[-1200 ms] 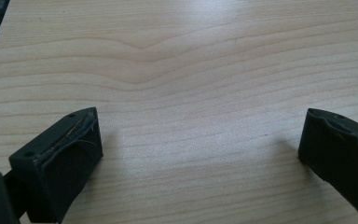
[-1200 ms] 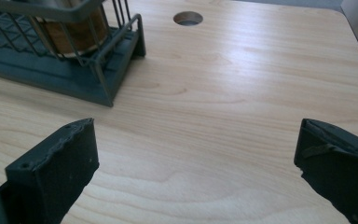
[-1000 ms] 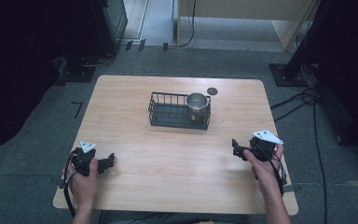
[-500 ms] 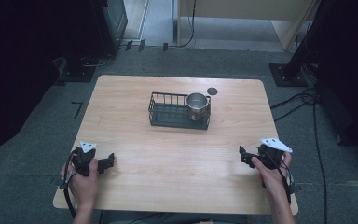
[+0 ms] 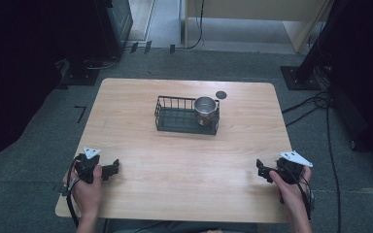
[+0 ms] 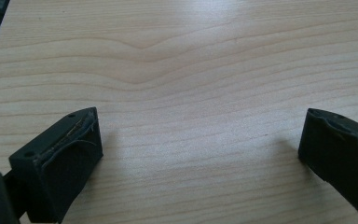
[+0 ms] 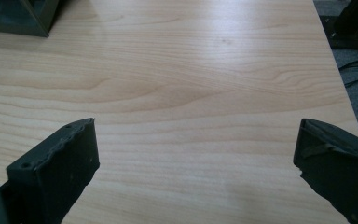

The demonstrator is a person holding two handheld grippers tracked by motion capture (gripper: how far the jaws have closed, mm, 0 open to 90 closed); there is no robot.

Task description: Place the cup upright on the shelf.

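- The tabletop (image 5: 184, 165) is the biggest thing before us, a pale wood slab with bare grain across its near half, which gives both of our hands free room to rest and start from.
- The wire basket (image 5: 187, 115) sits toward the far middle of the tabletop, well apart from both hands. It is a dark, open-topped rack, so anything inside can be reached from above; one of its corners shows at the top left of the right gripper view.
- The metal cup (image 5: 205, 109) stands upright in the basket's right end, against its right wall. We judge it to be the thing the work turns on, since it is the only loose item of a size to grip.
- A small dark disc (image 5: 221, 94) lies flat on the tabletop just behind the basket's right end, apart from it. We cannot tell what it is.
- Our left tool (image 5: 110, 169) rests low at the near left corner, jaws spread wide over bare wood and holding nothing; the left gripper view shows empty grain between them.
- Our right tool (image 5: 261, 170) rests at the near right edge, jaws likewise wide apart and empty, aimed along the tabletop toward the basket.
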